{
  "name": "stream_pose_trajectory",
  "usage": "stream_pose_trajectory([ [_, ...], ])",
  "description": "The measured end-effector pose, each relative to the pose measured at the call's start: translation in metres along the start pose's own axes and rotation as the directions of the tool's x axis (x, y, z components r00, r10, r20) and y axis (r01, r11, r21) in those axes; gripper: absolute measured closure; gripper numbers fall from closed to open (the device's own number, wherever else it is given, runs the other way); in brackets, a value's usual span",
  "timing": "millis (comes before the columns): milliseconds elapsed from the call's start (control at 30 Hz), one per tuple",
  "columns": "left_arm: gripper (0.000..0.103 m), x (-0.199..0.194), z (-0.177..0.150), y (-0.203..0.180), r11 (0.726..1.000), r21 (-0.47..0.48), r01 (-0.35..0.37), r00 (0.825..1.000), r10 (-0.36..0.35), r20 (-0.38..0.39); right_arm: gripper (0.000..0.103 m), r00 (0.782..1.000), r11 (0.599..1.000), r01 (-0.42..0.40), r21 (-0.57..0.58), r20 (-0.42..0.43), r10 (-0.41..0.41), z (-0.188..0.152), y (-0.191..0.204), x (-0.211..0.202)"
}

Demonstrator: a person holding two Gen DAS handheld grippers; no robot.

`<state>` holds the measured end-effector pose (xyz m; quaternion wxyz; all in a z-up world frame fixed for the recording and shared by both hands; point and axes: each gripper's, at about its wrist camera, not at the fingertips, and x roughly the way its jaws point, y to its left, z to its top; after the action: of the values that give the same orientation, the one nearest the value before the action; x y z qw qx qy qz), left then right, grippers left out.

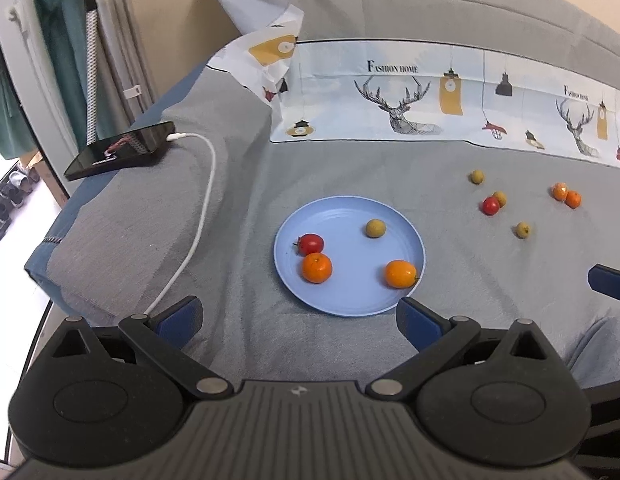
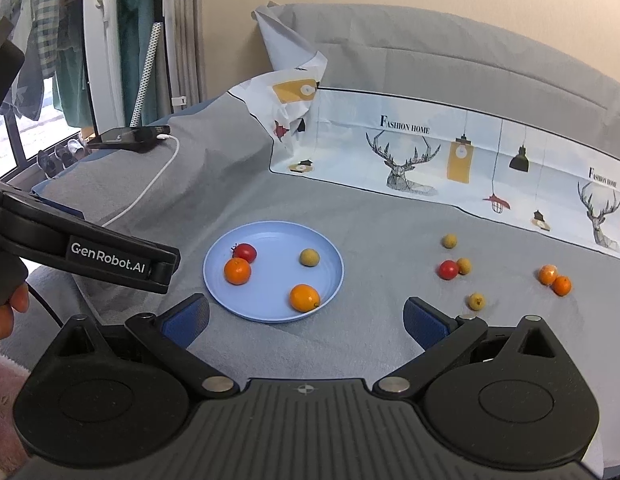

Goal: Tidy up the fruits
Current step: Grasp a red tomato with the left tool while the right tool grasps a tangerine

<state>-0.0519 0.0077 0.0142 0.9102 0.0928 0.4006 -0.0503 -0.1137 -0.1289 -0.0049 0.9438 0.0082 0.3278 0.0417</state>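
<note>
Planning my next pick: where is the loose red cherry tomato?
In both views the small red cherry tomato lies on the grey blanket right of the blue plate, touching a tan longan.

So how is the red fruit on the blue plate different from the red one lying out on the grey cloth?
The red fruit on the plate lies inside the blue plate, touching an orange fruit. The red fruit on the cloth lies on the bare grey cloth to the right, beside a small yellow-brown fruit. The plate one shows a dark stem; no stem shows on the other. Both are small, round and glossy red, and neither is held.
</note>
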Motion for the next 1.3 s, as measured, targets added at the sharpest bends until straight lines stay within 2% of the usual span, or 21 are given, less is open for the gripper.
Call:
stream_pose_trajectory([
  [133,0.0,0.008,0.007,-0.012,0.999,0.028,0.021,1.0,-0.021,-0.024,0.001,1.0,0.998,0.021,0.056,0.005,-0.021,-0.002,-0.015,0.002],
  [267,0.0,0.02,0.02,-0.031,0.998,0.032,0.063,0.996,-0.061,-0.061,0.001,0.997,0.987,0.075,0.14,0.017,-0.078,-0.005,-0.043,0.002],
  [467,0.0,0.045,0.05,-0.078,0.991,0.06,0.123,0.989,-0.118,-0.092,0.001,0.974,0.931,0.217,0.294,-0.001,-0.226,-0.014,-0.116,0.005],
  [600,0.0,0.077,0.077,-0.121,0.981,0.067,0.181,0.977,-0.172,-0.129,0.001,0.938,0.866,0.328,0.379,-0.024,-0.345,-0.019,-0.175,0.021],
  [700,0.0,0.108,0.096,-0.158,0.971,0.073,0.229,0.962,-0.214,-0.167,0.001,0.894,0.798,0.419,0.433,-0.045,-0.445,-0.018,-0.222,0.053],
  [800,0.0,0.148,0.112,-0.195,0.969,0.074,0.237,0.957,-0.22,-0.191,0.001,0.839,0.712,0.507,0.486,-0.088,-0.537,-0.018,-0.273,0.091],
  [900,0.0,0.189,0.123,-0.222,0.973,0.069,0.222,0.954,-0.202,-0.221,0.001,0.81,0.659,0.553,0.51,-0.143,-0.569,-0.021,-0.318,0.134],
  [1100,0.0,0.266,0.132,-0.265,0.977,0.114,0.18,0.946,-0.14,-0.291,0.001,0.773,0.625,0.625,0.468,-0.26,-0.578,-0.039,-0.382,0.216],
  [1233,0.0,0.307,0.133,-0.28,0.978,0.115,0.175,0.936,-0.129,-0.327,0.001,0.779,0.638,0.624,0.452,-0.292,-0.555,-0.045,-0.405,0.251],
  [1300,0.0,0.322,0.133,-0.287,0.977,0.121,0.177,0.936,-0.129,-0.327,0.001,0.772,0.639,0.633,0.437,-0.289,-0.566,-0.046,-0.414,0.265],
])
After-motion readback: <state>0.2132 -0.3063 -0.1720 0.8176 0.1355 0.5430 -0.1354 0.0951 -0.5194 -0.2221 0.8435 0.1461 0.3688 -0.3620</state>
